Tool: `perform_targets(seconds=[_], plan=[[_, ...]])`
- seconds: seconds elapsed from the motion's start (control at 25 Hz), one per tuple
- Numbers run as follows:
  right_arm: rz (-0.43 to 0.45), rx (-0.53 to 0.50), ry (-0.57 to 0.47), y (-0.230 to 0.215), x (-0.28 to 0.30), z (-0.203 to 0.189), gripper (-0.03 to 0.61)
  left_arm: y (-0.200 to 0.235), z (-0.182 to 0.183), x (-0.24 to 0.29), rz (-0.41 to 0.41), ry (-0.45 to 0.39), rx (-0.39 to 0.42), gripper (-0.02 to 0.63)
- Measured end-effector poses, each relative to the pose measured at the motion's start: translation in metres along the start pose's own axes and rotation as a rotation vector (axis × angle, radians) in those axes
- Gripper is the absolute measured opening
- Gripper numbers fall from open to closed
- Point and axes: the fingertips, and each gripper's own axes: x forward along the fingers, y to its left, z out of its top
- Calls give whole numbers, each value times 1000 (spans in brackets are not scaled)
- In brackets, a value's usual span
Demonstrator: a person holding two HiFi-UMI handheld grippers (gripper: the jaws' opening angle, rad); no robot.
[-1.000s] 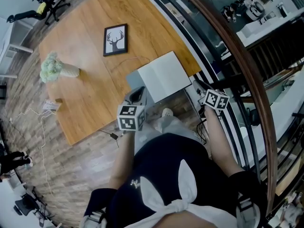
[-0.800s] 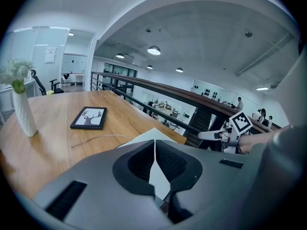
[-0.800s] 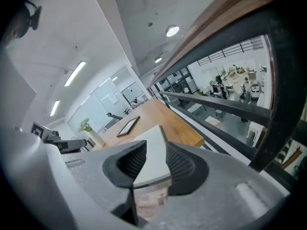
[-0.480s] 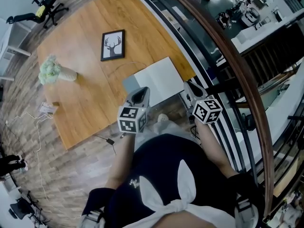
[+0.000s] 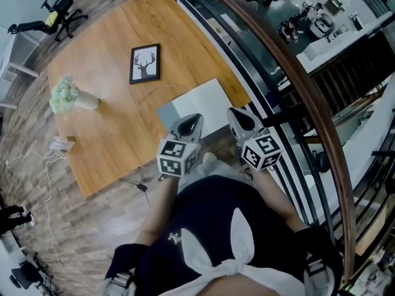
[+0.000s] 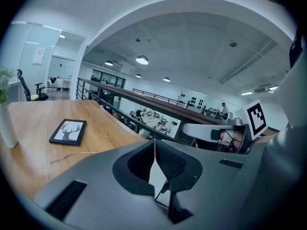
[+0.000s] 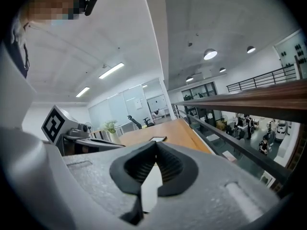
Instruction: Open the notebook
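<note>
As notebook (image 5: 199,102) lies open | left hand-held gripper (image 5: 190,122) closed | right one (image 5: 239,119) — just closed, empty

A light wooden table (image 5: 111,97) stands on a plank floor (image 5: 80,227). A black-framed deer picture (image 5: 145,63) lies flat near the middle. A white vase of pale flowers (image 5: 66,95) stands by the left edge. A thin cord (image 5: 162,87) trails across the top. The notebook (image 5: 200,106) lies open, white page up, at the near right corner
</note>
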Motion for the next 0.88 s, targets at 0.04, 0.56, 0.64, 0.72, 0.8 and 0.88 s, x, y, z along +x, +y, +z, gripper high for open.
perform_targets(seconds=[0.04,0.56,0.64,0.72,0.8,0.88], plan=[[2,-3,2,2,0,1,-3,-1,2,0,-2,-6,2,25],[22,-36,26,14,2,2,-3,-9,9,2,-28,-22,17,25],[23,-37,27,15,2,2,-3,-9,9,1,-31,-18,19,25],[23,-37,29,16,3,1,-3,-8,10,0,-31,-20,21,25],[24,-35,32,17,3,0,-3,-7,12,0,-28,-23,25,25],[26,-34,34,17,4,0,-3,-7,13,0,-30,-19,30,25]])
